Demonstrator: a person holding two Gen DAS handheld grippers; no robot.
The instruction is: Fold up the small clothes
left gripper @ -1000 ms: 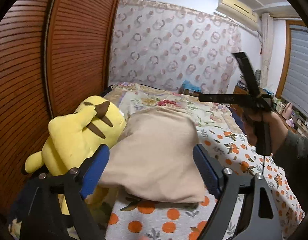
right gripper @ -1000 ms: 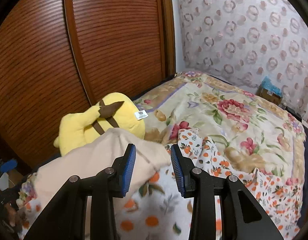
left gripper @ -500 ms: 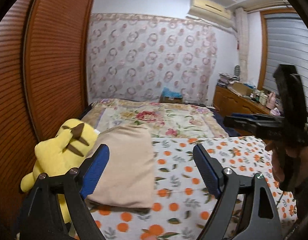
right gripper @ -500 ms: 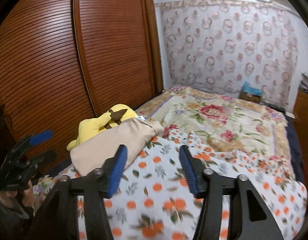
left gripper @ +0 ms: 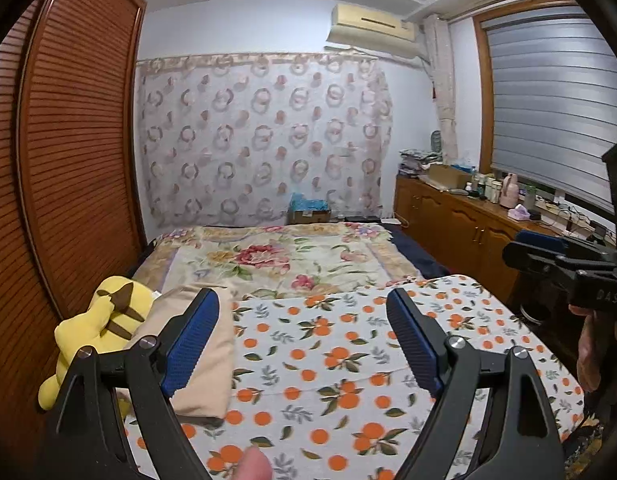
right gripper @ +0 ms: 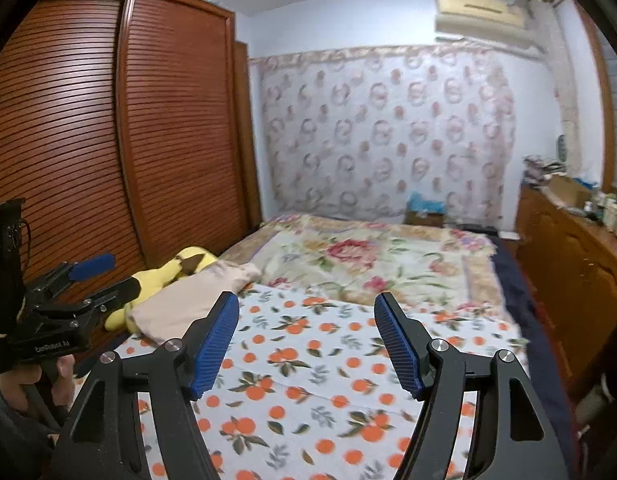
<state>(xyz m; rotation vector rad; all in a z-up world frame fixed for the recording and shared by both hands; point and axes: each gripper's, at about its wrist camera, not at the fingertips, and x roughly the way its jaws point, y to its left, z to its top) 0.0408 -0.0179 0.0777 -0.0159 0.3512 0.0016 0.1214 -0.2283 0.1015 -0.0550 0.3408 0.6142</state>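
Note:
A folded beige garment (left gripper: 206, 360) (right gripper: 180, 306) lies at the left side of the bed, on the orange-print sheet (left gripper: 348, 364) (right gripper: 308, 364), against a yellow plush toy (left gripper: 104, 320) (right gripper: 164, 272). My left gripper (left gripper: 304, 340) hangs open above the sheet, just right of the garment, with nothing between its blue pads. It also shows at the left in the right wrist view (right gripper: 108, 276). My right gripper (right gripper: 306, 340) is held above the sheet with its jaws opening and nothing between them. In the left wrist view, the right gripper (left gripper: 516, 248) is at the far right.
A floral blanket (left gripper: 276, 260) covers the far half of the bed. A slatted wooden wardrobe (left gripper: 76, 152) runs along the left. A wooden cabinet (left gripper: 460, 220) crowded with small items stands on the right under a window blind. A box (left gripper: 308, 214) sits beyond the bed.
Both grippers have drawn back and up from the beige garment, which now lies folded by the plush toy. The right jaws have widened. The left jaws stay equally wide.

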